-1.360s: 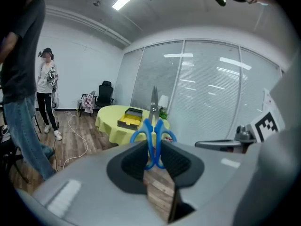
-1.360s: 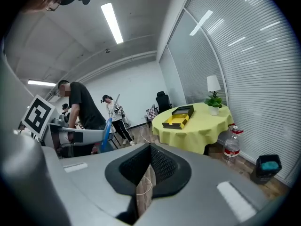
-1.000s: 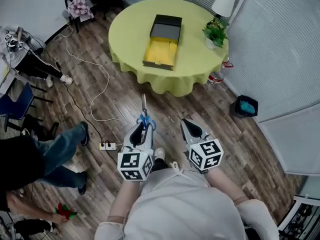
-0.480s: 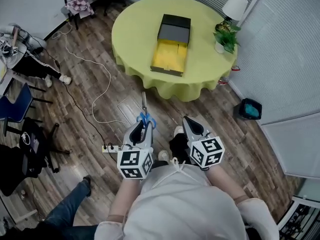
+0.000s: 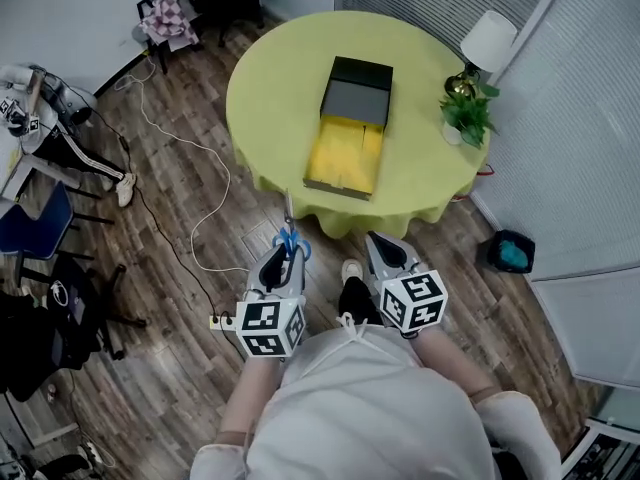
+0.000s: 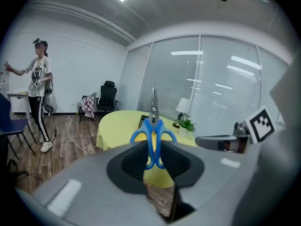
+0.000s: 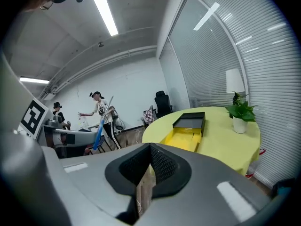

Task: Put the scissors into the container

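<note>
Blue-handled scissors (image 5: 290, 234) stick out forward from my left gripper (image 5: 283, 265), blades pointing at the table; in the left gripper view the scissors (image 6: 153, 131) stand upright with their blue handles pinched between the jaws. My left gripper (image 6: 151, 161) is shut on them. The container (image 5: 352, 128), a black box with a yellow drawer pulled out, lies on the round yellow-green table (image 5: 275, 88) ahead. My right gripper (image 5: 385, 259) is shut with nothing in it; its own view shows the container (image 7: 186, 130) and the scissors (image 7: 100, 124) at left.
A potted plant (image 5: 468, 116) and a white lamp (image 5: 486, 43) stand at the table's right edge. A white cable (image 5: 190, 183) and power strip (image 5: 222, 320) lie on the wood floor at left. Chairs (image 5: 40, 218) and a person's legs (image 5: 85, 158) are at far left. A bin (image 5: 512, 250) sits at right.
The table and container have come closer and lower in the head view as I walk toward them. The person at lower left has left the view. Both grippers keep their pose.
</note>
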Available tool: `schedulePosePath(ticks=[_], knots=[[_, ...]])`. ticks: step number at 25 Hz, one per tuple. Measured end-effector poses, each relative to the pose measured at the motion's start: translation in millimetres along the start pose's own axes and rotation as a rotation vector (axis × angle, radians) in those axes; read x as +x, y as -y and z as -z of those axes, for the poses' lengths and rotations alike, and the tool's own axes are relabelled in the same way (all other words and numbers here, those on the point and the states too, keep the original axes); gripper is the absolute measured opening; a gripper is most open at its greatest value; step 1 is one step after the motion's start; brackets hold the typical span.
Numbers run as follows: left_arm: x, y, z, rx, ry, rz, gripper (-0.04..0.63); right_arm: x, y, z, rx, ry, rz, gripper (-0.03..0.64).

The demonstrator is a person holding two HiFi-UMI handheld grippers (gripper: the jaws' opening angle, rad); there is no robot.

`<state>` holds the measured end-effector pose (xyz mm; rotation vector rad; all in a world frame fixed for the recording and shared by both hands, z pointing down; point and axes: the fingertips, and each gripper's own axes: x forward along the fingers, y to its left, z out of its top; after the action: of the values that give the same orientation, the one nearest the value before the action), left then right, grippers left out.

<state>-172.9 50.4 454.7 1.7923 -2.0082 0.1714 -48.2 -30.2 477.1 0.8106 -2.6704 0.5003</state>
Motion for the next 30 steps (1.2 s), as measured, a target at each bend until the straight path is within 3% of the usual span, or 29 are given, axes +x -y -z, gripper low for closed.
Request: schedulePosePath(ticks=[10,15,24,30], knots=[[151.9,8.0,-54.3,0.026,-0.070,-0.029,0.087,94.5,117.3,-77.1,0.008,-0.002,-0.030,0.000],[212.1,10.6,-60.3,0.039,-0.109,-0.035,0.087,131.8,163.6,-91.2,0.023,-0.016,-0.036,0.000],[270.7,10.8,-50.8,0.072,-0.225,0.014,0.087,160.7,202.5,-95.6,0.059,-0.052,0.011,0.000],[305.3,-0.6,-40.0,0.099,-0.335,0.106,0.087,170.6,220.7,-95.5,0.123,-0.051,0.113,0.000]])
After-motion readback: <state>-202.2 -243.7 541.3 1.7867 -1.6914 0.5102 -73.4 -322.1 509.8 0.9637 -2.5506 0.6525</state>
